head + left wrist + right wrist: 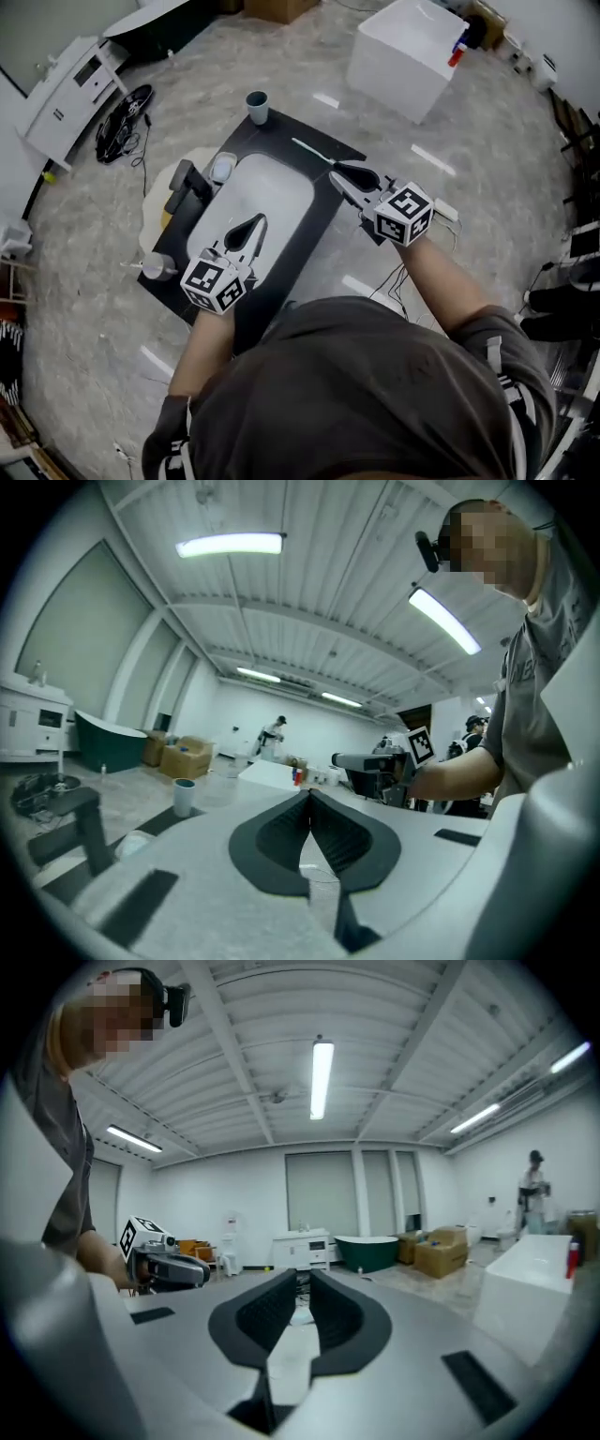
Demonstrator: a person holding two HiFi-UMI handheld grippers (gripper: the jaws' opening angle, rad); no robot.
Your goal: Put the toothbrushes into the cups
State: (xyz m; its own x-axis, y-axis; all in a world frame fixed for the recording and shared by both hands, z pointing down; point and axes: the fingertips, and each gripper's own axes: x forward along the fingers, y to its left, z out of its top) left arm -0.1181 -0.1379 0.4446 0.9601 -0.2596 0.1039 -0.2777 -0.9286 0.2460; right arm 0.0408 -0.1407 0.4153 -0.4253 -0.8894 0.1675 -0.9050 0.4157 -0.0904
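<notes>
A pale green toothbrush [310, 151] lies on the black counter [323, 211] beyond the white basin [272, 202]. A blue-grey cup [257, 106] stands at the counter's far corner, and it also shows in the left gripper view as the cup [184, 796]. A second, grey cup [156, 269] stands at the near left edge with a thin stick poking out of it. My left gripper [257, 223] hovers over the basin, tips together, empty [309, 794]. My right gripper [337, 170] hangs just short of the toothbrush's near end; its jaws stand a narrow gap apart with nothing between them [300, 1280].
A tap and small fittings [190, 181] sit at the basin's left side. A white box [406, 56] stands on the floor beyond the counter, a white cabinet [67, 94] and a coil of cables [122, 117] to the far left. People stand far off in the hall [272, 733].
</notes>
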